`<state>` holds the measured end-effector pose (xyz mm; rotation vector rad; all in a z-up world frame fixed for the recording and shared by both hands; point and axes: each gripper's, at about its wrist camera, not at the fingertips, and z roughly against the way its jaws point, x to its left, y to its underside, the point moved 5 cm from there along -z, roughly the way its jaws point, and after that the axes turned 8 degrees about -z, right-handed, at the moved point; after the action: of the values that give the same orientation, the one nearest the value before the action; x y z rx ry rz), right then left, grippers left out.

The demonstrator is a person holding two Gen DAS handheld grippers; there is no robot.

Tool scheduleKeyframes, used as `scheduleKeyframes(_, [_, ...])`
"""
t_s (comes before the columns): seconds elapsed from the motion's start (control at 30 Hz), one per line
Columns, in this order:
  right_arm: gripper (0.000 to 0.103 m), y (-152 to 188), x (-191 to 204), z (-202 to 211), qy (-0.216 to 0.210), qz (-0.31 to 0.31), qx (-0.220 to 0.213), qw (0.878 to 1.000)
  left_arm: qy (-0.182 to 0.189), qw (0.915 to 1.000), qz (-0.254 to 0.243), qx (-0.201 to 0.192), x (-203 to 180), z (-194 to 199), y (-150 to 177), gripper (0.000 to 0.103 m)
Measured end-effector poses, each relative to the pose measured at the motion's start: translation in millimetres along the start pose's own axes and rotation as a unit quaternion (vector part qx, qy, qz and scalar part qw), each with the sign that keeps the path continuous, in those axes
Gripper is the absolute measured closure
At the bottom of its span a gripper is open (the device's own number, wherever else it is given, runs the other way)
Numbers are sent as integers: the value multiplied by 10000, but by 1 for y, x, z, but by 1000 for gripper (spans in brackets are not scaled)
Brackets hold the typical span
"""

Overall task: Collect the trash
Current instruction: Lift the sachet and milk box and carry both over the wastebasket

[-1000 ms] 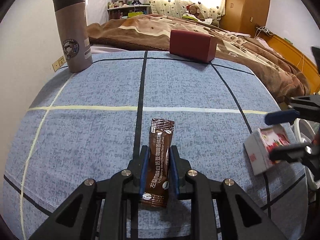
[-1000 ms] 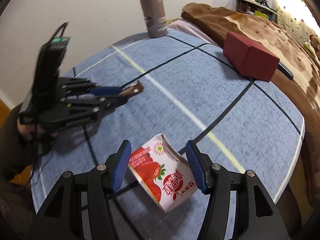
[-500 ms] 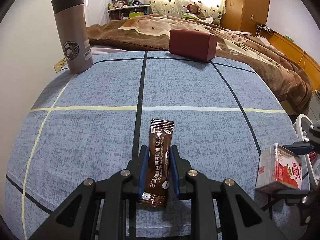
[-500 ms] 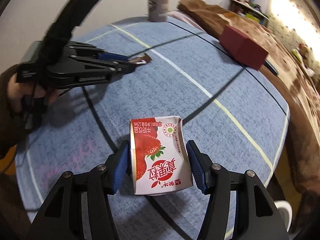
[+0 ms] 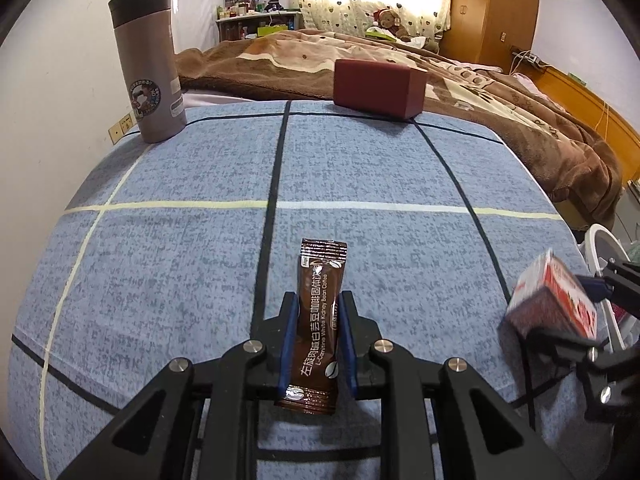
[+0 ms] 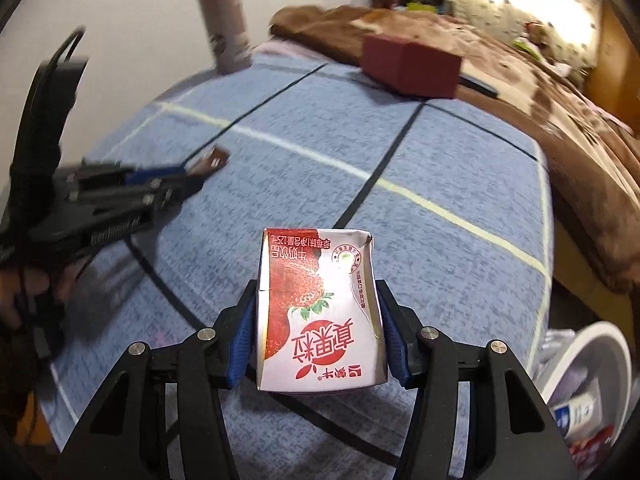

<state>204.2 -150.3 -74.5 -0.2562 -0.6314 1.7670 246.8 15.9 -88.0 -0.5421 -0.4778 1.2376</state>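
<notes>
Milk carton (image 6: pixel 320 316) tipped upright since a second ago, right gripper (image 6: pixel 318 328) closing, pads pressing its sides, near bin (image 6: pixel 576 364) beside bed. Left gripper (image 5: pixel 317 340) clamped on coffee sachet (image 5: pixel 318 320) above blue cover (image 5: pixel 180 264).

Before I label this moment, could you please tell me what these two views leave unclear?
- White bin, right wrist view: cut by the frame edge; its contents only partly show.
- Strawberry milk carton, left wrist view: motion-blurred, print unreadable.
- Coffee sachet, right wrist view: blurred, mostly hidden by the left gripper.
- Thermos, right wrist view: badge blurred.
</notes>
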Motion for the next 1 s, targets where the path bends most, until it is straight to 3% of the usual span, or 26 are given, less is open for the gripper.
scheduleKeyframes(0.33, [47, 6, -10, 14, 166, -783, -411, 9959, 69, 9996, -88, -266, -21, 24, 4, 82])
scheduleKeyframes(0.57, [47, 13, -19, 38, 288, -1054, -731, 9913, 317, 9981, -206, -485, -46, 47, 2, 82])
scheduleKeyframes(1.0, [47, 48, -88, 109, 934, -1809, -1389, 9691, 895, 9868, -900, -1004, -139, 83, -21, 82])
